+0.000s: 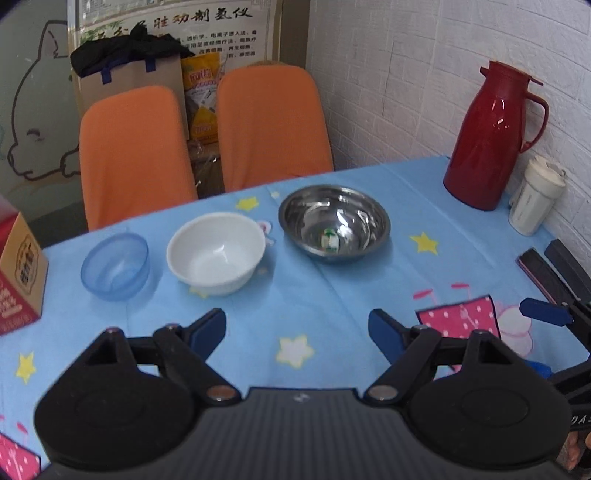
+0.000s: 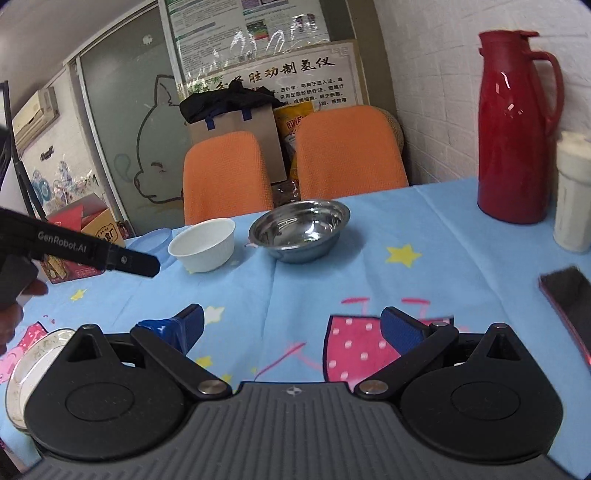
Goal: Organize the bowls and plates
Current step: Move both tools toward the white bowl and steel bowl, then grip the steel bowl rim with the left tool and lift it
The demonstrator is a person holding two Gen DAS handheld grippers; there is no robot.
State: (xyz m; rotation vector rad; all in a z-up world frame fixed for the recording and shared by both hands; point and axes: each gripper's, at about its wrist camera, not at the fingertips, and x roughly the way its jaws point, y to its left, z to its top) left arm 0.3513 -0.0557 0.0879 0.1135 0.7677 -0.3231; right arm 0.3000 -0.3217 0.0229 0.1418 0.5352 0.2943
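Bowls sit in a row across the far side of the blue tablecloth [image 1: 314,306]: blue plastic bowl [image 1: 115,266] leftmost, white bowl [image 1: 216,253] in the middle, steel bowl [image 1: 334,223] on the right, all upright, apart from each other, none nested yet. I have the left gripper [image 1: 296,332] hovering ahead of them with jaws spread wide, empty. Right gripper [image 2: 291,326] likewise wide apart and holding nothing. Key relation for the next move, as I judge it: white bowl lies ahead and slightly left of the left fingers, steel bowl ahead and slightly right, so left is the nearer tool for the blue and white pair; from the right wrist view the steel bowl [image 2: 300,229] sits almost dead ahead, well apart from the pads. Round rims, no long axis to align, only a rim pinch from above. A pale plate [image 2: 27,365] shows at the near left edge in the right view, partly hidden behind the gripper body. Readable text: "GenRobot.AI" on the left tool's arm [image 2: 79,249]; Chinese calligraphy on the wall poster [image 1: 173,26], too stylised for me to transcribe reliably; carton [image 1: 18,273] print too blurred. Red thermos [image 1: 491,136] and white cup [image 1: 535,195] stand by the wall, clear of the work.
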